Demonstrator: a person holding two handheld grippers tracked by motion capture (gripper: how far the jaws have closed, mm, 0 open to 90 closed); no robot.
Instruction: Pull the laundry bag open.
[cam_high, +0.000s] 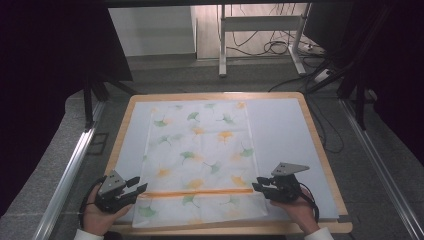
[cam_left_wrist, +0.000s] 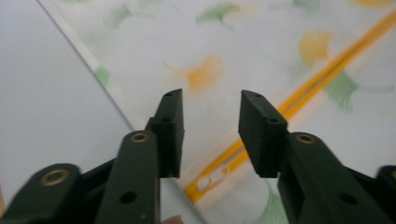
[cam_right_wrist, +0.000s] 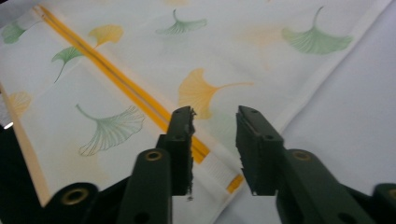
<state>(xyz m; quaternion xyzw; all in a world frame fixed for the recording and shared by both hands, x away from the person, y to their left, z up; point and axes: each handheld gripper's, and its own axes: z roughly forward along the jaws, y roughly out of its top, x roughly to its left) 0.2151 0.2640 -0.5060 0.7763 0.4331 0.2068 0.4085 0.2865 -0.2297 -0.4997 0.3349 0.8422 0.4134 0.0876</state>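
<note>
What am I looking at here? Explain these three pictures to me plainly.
A person sits at a wooden table and works with two tools. Each is a hand-held gripper with two black jaws. The high view looks down from above: the left hand-held gripper and the right hand-held gripper sit at either side of a white cloth printed with ginkgo leaves, which lies flat with an orange stripe across it. The other two pictures come from cameras riding on each tool. Both sets of jaws stand open, holding nothing.

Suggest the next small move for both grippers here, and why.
Probably ease each gripper inward and close on the cloth's side edges near the orange stripe: the left gripper and right gripper sit open at opposite edges of the flat cloth, holding nothing.
</note>
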